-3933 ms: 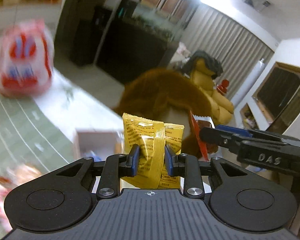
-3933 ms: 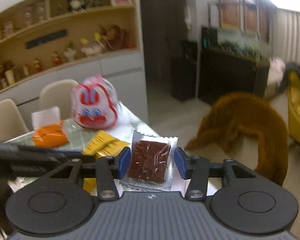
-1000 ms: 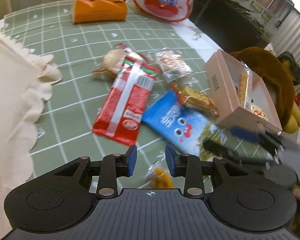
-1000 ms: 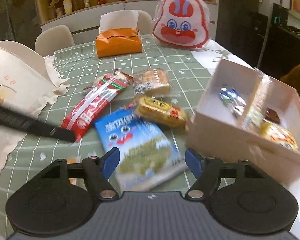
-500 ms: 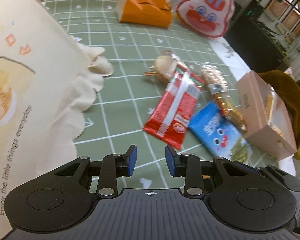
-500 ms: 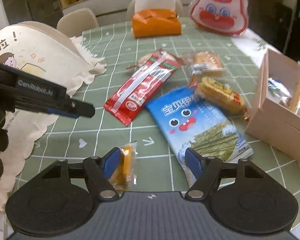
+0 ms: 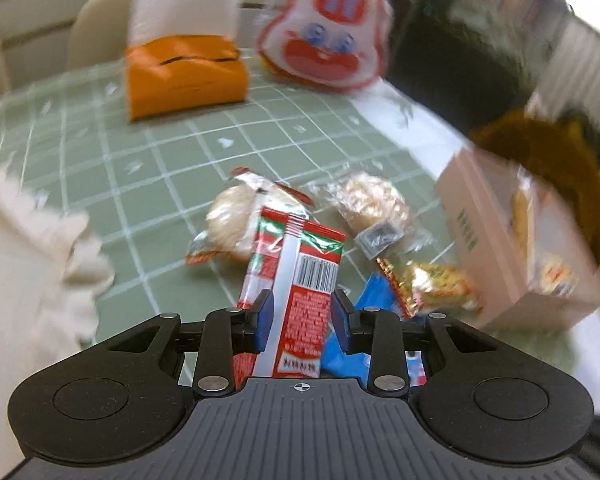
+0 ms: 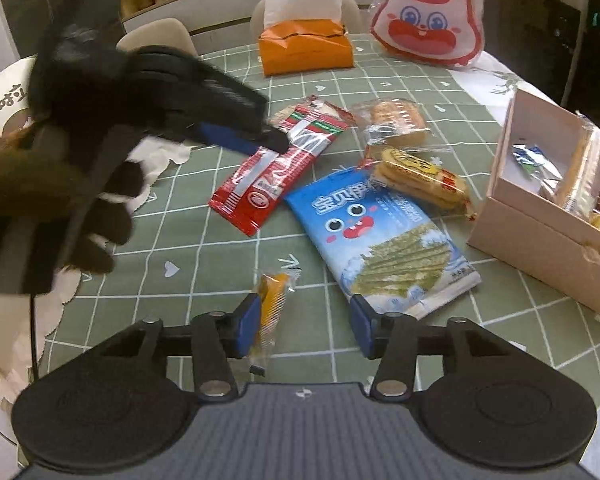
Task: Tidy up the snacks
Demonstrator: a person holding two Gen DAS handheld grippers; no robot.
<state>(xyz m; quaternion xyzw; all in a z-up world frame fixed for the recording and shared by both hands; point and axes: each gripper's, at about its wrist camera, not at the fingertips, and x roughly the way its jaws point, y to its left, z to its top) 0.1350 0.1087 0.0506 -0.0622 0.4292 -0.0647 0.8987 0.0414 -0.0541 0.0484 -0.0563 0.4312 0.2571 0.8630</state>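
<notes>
Snacks lie loose on the green-checked counter (image 8: 180, 216). Left hand-held gripper (image 7: 302, 318) has its pads pinched on the red wafer pack (image 7: 300, 280); right wrist view shows the same left hand-held gripper (image 8: 278, 142), held in a dark-gloved hand (image 8: 72, 196), with its tips on the far half of that red wafer pack (image 8: 278, 168). Right hand-held gripper (image 8: 302, 326) has just been closing, jaws not yet together; small orange snack sachet (image 8: 270, 308) sits between them, against the left pad, right pad clear of it. Just right of it: blue seaweed bag (image 8: 376, 236), with a yellow biscuit pack (image 8: 418, 178) overlapping its far corner and a clear-wrapped cracker pack (image 8: 396, 120) beyond. Pale cardboard box (image 8: 540, 232) at right edge, open, already has several packets inside. Far side: orange tissue box (image 8: 306, 50) and rabbit-face bag (image 8: 426, 14).
</notes>
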